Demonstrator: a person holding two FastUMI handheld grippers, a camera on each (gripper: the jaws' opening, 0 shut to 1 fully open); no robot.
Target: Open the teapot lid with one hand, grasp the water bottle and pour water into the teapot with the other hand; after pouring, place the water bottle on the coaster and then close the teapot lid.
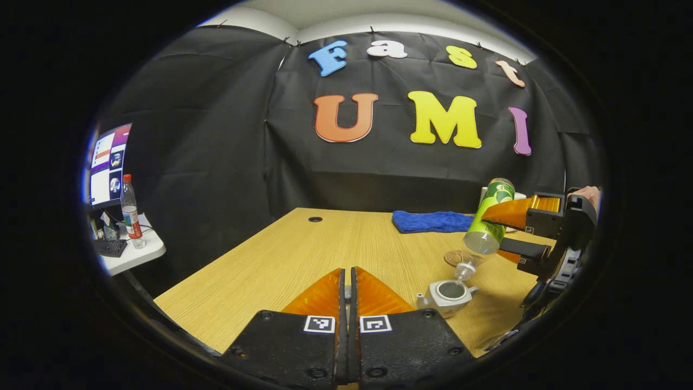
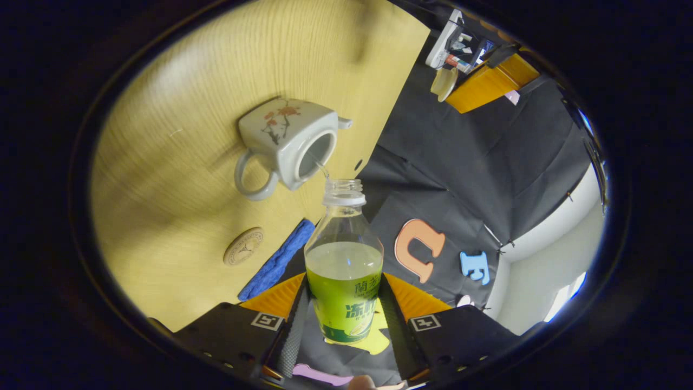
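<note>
I've got the R gripper (image 2: 342, 319) clamped on the water bottle (image 2: 344, 271) mid-body, tipped over the teapot (image 2: 284, 149) near the table's (image 1: 303, 254) right edge; thin plastic, flexes, so gentle squeeze. L gripper (image 1: 347, 292) fingers closed; can't tell whether they hold the lid.

A: Left gripper (image 1: 347, 290), left gripper view: two ribbed wedge-shaped fingers (image 1: 319, 298) on flat black plates. Each plate carries a small square black-and-white marker (image 1: 319, 324) near the inner edge. Round screw heads along the plates' lower part.

B: Right gripper (image 2: 340, 303), right gripper view: same black plates, same square markers (image 2: 266, 320), a row of small screws on the left plate. Dark ribbed strips run along the fingers' inner faces.

A: From the left gripper view, the right gripper (image 1: 522, 230) shows a boxy black body, ribbed fingers and a curved black frame below.

B: A hand (image 1: 587, 193) shows at its rear; no sleeve visible.
</note>
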